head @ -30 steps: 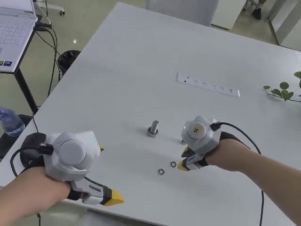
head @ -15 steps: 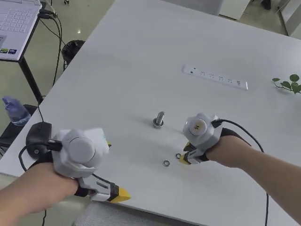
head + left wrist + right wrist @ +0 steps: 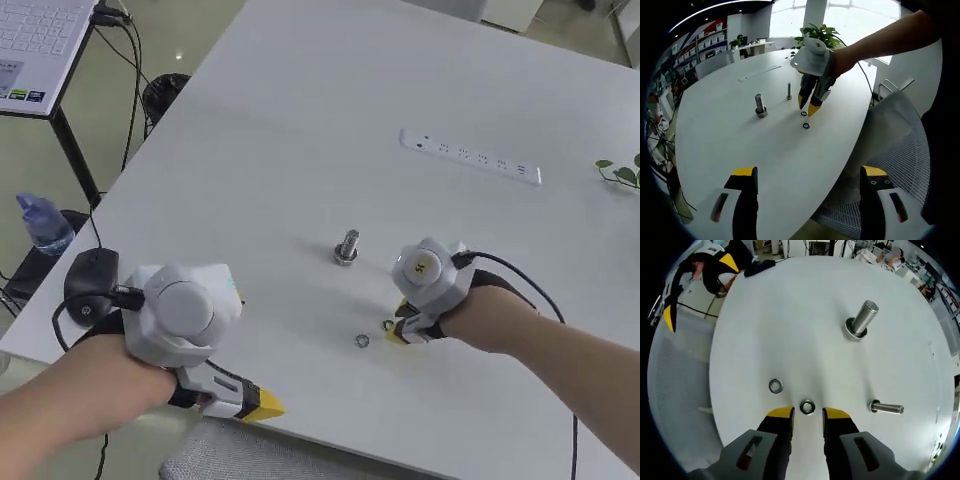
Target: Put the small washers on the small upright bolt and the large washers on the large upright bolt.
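- Table [image 3: 300, 120]: white, everything sits on it.
- Left gripper [image 3: 807, 175]: fingers spread wide, nothing between them. It hangs over the near table edge, and all the task parts are well ahead of its fingertips. I judge it idle.
- Right gripper [image 3: 807, 415]: tips down at the table, fingers narrow but parted, gripping nothing yet.
- Large bolt [image 3: 860, 320]: upright, well ahead of the right fingers and off toward the right-hand finger in the right gripper view. There is a ring at its base; I cannot tell if that is a washer or the bolt head.
- Small bolt [image 3: 886, 408]: just beside the right-hand finger, on its outer side, shank bare.
- Near washer [image 3: 807, 406]: flat on the table, right at the right fingertips and centred on the gap between them, not clamped.
- Second washer [image 3: 775, 386]: flat, just ahead of the left-hand finger and slightly outside it.
- Washer size: I cannot tell small from large here.
- Step in hand, my read: picking up the near washer.
- The next move calls for nudging forward so the fingers straddle the washer, closing on its rim, lifting, then threading it over the matching bolt. It is thin and could slip out.
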